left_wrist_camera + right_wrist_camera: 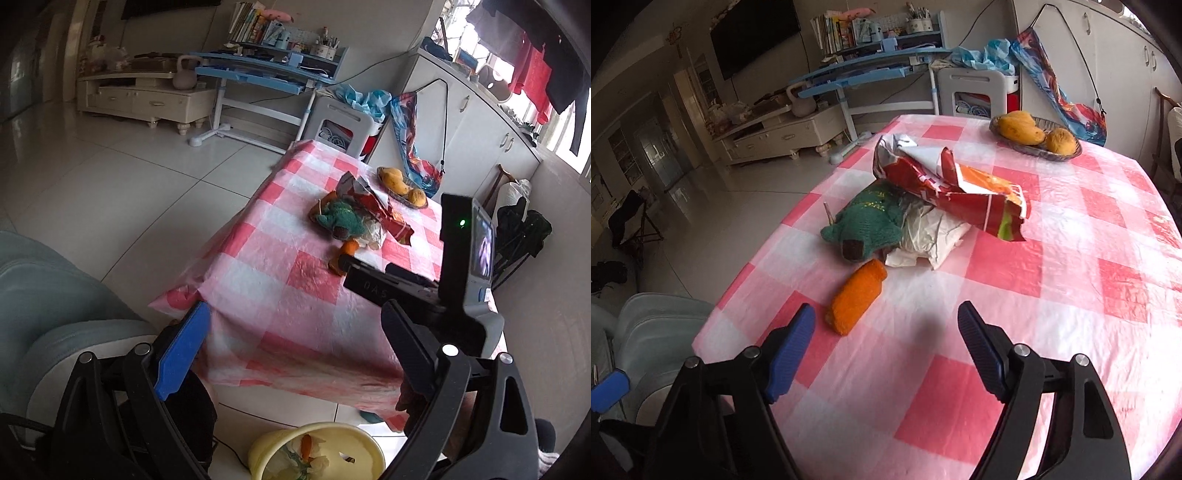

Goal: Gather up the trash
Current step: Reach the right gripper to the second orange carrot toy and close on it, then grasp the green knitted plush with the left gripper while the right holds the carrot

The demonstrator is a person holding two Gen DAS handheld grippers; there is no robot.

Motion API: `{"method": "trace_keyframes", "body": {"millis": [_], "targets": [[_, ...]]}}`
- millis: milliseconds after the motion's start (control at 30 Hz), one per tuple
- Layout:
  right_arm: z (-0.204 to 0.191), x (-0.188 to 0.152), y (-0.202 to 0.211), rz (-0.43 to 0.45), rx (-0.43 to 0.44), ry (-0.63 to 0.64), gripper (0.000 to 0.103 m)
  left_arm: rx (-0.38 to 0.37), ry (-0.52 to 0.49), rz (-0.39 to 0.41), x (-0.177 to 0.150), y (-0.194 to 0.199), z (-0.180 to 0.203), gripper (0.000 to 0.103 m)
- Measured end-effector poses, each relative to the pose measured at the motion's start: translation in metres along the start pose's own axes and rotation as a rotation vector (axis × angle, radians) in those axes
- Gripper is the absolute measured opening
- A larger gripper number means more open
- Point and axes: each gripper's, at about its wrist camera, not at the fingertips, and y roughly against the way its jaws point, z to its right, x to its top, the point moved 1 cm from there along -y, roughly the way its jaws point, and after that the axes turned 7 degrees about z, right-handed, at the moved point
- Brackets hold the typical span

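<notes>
Right wrist view: the right tongs [886,321] stand wide open over the near part of the tabletop [1089,258], which is covered by a pink-and-white checked cloth; nothing lies between the blue pads [792,354]. The trash sits in a cluster toward the middle of the tabletop, ahead of the tongs and apart from them. An orange knitted piece [857,297] lies nearest, just ahead of the left pad and not touching it. Beyond it lie a green knitted toy [868,221], crumpled white paper [931,232] touching the toy, and a torn red snack bag [953,184] resting on top of the paper. A dish of yellow fruit [1034,134] stands near the far right corner, well apart from the cluster.

Left wrist view: the left tongs [295,325] are open and empty, held off the near left corner of the tabletop, above the floor [110,177]. The same cluster lies well ahead of them, with the right tongs' body [454,258] between. A yellow bin [365,450] stands on the floor below the near edge of the tabletop, directly under the left tongs, already holding scraps.
</notes>
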Motion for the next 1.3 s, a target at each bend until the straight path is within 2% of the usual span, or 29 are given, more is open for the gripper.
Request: {"method": "trace_keyframes", "body": {"millis": [100, 200, 233, 300, 433, 600, 733, 800, 833, 867, 900, 933, 967, 1100, 1133, 1300], "targets": [[0.002, 0.005, -0.004, 0.005, -0.006, 0.008, 0.070, 0.004, -0.011, 0.009, 0.020, -0.014, 0.004, 0.090], [-0.003, 0.005, -0.002, -0.022, -0.017, 0.082, 0.048, 0.002, -0.031, 0.009, 0.037, -0.033, 0.012, 0.090], [-0.004, 0.004, 0.000, -0.030, -0.003, 0.102, 0.036, -0.002, -0.039, -0.002, 0.041, -0.042, 0.015, 0.090], [-0.001, 0.003, 0.001, -0.054, 0.023, 0.119, 0.025, -0.006, -0.052, -0.027, 0.050, -0.062, 0.021, 0.090], [0.017, -0.001, 0.014, -0.104, 0.046, 0.156, 0.019, -0.004, -0.060, -0.076, 0.063, -0.107, 0.032, 0.090], [0.046, -0.014, 0.041, -0.162, 0.059, 0.187, 0.018, -0.010, -0.089, -0.129, 0.062, -0.151, 0.048, 0.090], [0.069, -0.020, 0.050, -0.149, 0.089, 0.094, 0.018, 0.000, -0.130, -0.156, 0.060, -0.175, 0.060, 0.090], [0.068, -0.020, 0.050, -0.138, 0.094, 0.074, 0.018, 0.001, -0.137, -0.170, 0.059, -0.186, 0.065, 0.083], [0.066, -0.020, 0.049, -0.133, 0.092, 0.081, 0.018, -0.005, -0.141, -0.184, 0.058, -0.191, 0.067, 0.071], [0.065, -0.019, 0.048, -0.131, 0.092, 0.085, 0.018, -0.020, -0.144, -0.205, 0.056, -0.196, 0.068, 0.053], [0.065, -0.019, 0.048, -0.131, 0.097, 0.081, 0.018, -0.042, -0.143, -0.222, 0.054, -0.199, 0.070, 0.043], [0.067, -0.018, 0.047, -0.132, 0.103, 0.072, 0.018, -0.052, -0.142, -0.225, 0.052, -0.199, 0.071, 0.040], [0.068, -0.017, 0.047, -0.132, 0.109, 0.063, 0.018, -0.060, -0.146, -0.213, 0.052, -0.197, 0.072, 0.033], [0.075, -0.017, 0.048, -0.134, 0.131, 0.025, 0.018, -0.085, -0.144, -0.210, 0.046, -0.183, 0.069, 0.023], [0.076, -0.017, 0.049, -0.136, 0.139, 0.014, 0.018, -0.088, -0.137, -0.214, 0.045, -0.179, 0.066, 0.016], [0.081, -0.019, 0.055, -0.135, 0.162, -0.017, 0.018, -0.110, -0.109, -0.234, 0.033, -0.152, 0.054, 0.012]]}}
